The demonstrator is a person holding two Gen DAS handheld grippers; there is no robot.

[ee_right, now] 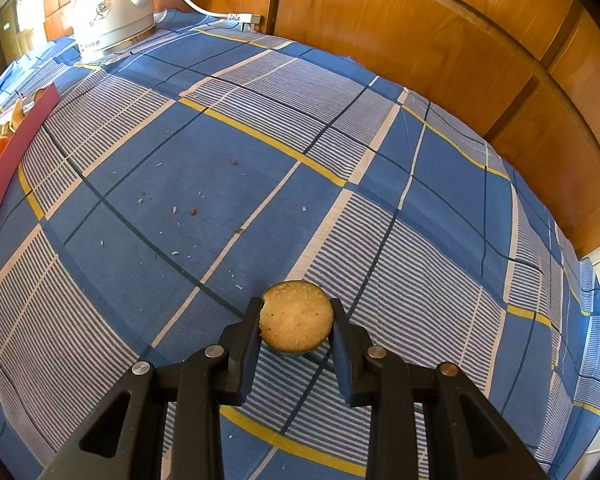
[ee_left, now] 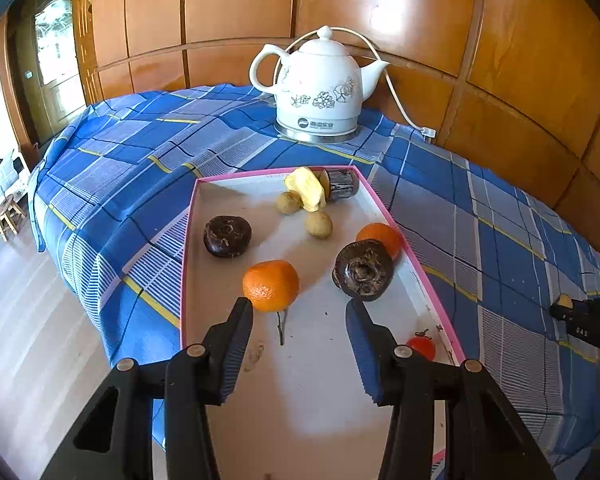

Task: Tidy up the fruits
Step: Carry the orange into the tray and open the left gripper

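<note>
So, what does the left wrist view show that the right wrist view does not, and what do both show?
Only the left wrist view: the open left hand-held gripper over the pink-rimmed white tray, two dark brown round fruits, a small red fruit.

Only the right wrist view: crumbs on the cloth.

Both: white ceramic kettle, blue checked tablecloth, right hand-held gripper shut on the round yellowish cut fruit piece.

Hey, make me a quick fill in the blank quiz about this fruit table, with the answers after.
1. The right gripper is shut on a round ___ slice.
2. The pink-rimmed tray holds ___ oranges.
3. The left gripper is ___.
4. The white kettle stands on the ___ cloth.

Answers: eggplant; two; open; blue
</note>
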